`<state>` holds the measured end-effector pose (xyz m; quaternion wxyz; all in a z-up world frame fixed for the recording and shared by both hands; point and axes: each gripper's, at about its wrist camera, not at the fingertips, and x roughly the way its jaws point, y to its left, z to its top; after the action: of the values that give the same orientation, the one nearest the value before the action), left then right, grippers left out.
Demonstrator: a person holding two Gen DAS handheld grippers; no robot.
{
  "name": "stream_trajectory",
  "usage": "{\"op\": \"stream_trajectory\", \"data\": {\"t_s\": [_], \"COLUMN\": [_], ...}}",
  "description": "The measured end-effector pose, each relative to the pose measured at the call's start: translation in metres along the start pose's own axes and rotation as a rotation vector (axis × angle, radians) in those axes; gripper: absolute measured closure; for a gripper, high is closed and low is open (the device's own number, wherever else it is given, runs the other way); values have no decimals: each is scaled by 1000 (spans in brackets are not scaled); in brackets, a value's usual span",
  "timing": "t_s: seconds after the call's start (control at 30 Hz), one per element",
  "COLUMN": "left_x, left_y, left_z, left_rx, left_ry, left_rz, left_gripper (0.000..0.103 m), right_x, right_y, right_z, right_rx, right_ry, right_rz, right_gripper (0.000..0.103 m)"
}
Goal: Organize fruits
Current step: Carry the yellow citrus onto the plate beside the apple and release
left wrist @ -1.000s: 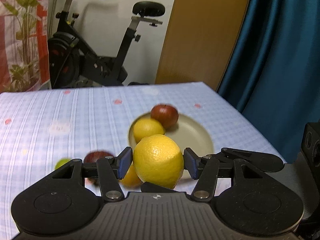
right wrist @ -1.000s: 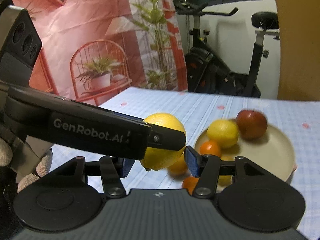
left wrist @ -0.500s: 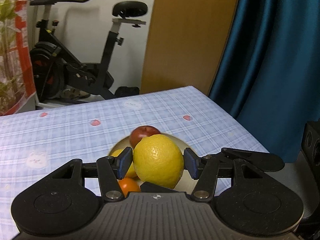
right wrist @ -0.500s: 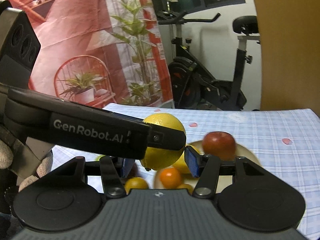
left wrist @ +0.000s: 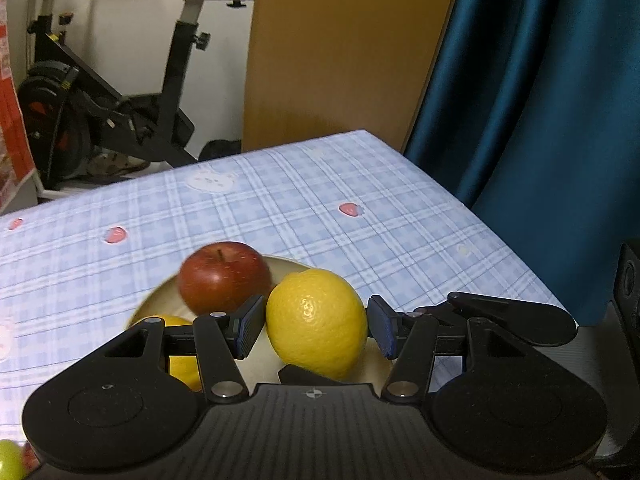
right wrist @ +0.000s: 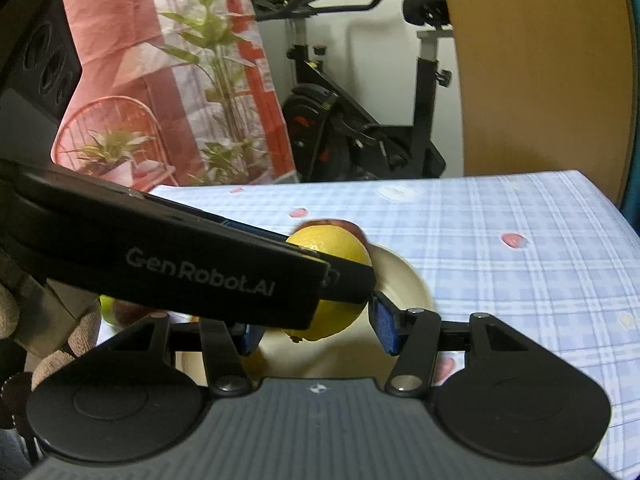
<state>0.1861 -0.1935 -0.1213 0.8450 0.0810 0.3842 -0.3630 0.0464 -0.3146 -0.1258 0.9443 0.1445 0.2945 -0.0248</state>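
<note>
My left gripper [left wrist: 316, 330] is shut on a large yellow lemon [left wrist: 317, 322] and holds it over a beige plate [left wrist: 152, 304]. On the plate lie a red apple [left wrist: 224, 278] and another yellow fruit [left wrist: 182, 360], partly hidden by my fingers. In the right wrist view the left gripper's arm crosses from the left with the lemon [right wrist: 336, 248] above the plate [right wrist: 404, 280]. My right gripper [right wrist: 316, 334] is open and empty, just behind the lemon and beside the left gripper.
The table wears a blue checked cloth [left wrist: 360, 208]. A green fruit [left wrist: 10, 458] and a dark red fruit [right wrist: 128, 312] lie left of the plate. The table's right edge runs by a blue curtain [left wrist: 540, 100]. An exercise bike [right wrist: 352, 120] stands behind.
Both grippers have swung right and moved in over the plate, the left still holding the lemon. The apple and plate now sit closer beneath it.
</note>
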Motion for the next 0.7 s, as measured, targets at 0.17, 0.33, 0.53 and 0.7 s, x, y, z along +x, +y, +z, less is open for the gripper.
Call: {"op": "stream_trajectory", "data": {"t_s": [0.17, 0.33, 0.53, 0.7], "left_x": [17, 25, 28, 30], "left_y": [2, 3, 6, 7], "left_z": [0, -1, -1, -1], "left_rx": [-24, -41, -52, -50], "left_ry": [27, 37, 40, 40], "left_rz": [-8, -5, -7, -11], "left_gripper": [44, 44, 44, 45], "right_x": [12, 21, 29, 29], "right_y": [-6, -11, -12, -13], "right_z": [-4, -6, -5, -4], "right_rx": [-28, -36, -42, -48], "right_ry": [24, 34, 45, 31], "right_rz": [-33, -41, -51, -77], "right_gripper": [46, 46, 46, 47]}}
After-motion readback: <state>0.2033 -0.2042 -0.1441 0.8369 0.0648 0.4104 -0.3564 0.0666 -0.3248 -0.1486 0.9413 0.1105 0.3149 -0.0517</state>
